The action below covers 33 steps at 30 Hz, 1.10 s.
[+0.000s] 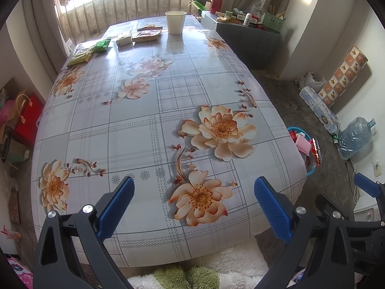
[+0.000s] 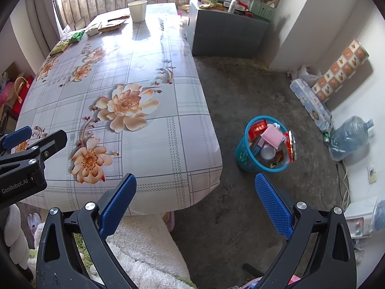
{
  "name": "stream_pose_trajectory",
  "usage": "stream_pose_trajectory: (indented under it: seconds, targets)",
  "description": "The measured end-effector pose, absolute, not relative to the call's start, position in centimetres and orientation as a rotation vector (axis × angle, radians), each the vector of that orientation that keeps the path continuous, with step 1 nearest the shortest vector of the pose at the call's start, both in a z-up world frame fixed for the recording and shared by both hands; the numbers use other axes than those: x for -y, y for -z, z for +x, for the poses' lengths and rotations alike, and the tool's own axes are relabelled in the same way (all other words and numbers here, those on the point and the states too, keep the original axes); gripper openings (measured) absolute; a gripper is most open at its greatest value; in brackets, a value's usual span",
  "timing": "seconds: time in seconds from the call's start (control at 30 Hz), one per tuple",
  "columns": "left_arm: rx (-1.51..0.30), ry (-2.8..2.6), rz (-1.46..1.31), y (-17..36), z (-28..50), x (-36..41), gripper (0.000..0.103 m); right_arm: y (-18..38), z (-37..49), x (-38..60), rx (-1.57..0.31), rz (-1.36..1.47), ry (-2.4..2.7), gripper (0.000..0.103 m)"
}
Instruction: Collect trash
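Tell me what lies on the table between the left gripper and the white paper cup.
Nothing: in the left wrist view, only bare flowered tablecloth stretches from the left gripper, jaws open, to the white paper cup. The snack packets lie left of that line.

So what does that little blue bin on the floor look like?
The blue bin is a small round basket with mesh-like plastic walls. It stands upright on the grey floor, right of the flowered table and apart from it. It has no lid and is nearly full: a red packet, a pink pack and a shiny red wrapper poke above the rim. Neither pair of tongs touches it.
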State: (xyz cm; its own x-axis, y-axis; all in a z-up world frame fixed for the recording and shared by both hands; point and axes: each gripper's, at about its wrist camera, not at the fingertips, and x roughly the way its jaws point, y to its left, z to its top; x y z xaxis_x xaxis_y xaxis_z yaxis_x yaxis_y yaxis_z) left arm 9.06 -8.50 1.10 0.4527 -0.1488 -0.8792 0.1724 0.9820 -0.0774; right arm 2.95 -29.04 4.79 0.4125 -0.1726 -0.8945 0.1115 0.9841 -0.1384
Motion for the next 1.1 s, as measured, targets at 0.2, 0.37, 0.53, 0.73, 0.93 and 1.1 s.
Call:
stream_pose_trajectory:
  seconds: [0.2, 0.37, 0.53, 0.73, 0.93, 1.1]
  targets:
    - [-1.084, 0.199, 0.024, -1.05, 9.02, 8.49, 0.098, -4.79, 2.97, 29.08, -1.133, -0.058, 0.18, 0.095]
    - [-1.085, 0.2, 0.025, -1.03, 9.08, 8.56, 0.098, -4.7, 2.88, 28.95, -1.134, -0.058, 0.181, 0.095]
    - [-1.084, 0.2, 0.025, -1.04, 9.08, 8.56, 0.098, -4.65, 2.81, 29.0, -1.133, -0.058, 0.18, 0.095]
    - [-1.085, 0.201, 0.026, -0.99, 9.07, 8.61, 0.098, -4.67, 2.8, 29.07, -1.134, -0.057, 0.179, 0.095]
    - [-1.085, 0.2, 0.025, -1.0, 9.07, 8.61, 0.098, -4.62, 2.74, 29.12, -1.135, -0.057, 0.179, 0.095]
    - [-1.086, 0.2, 0.025, -0.99, 9.08, 8.61, 0.098, -4.61, 2.74, 29.13, -1.135, -0.057, 0.179, 0.095]
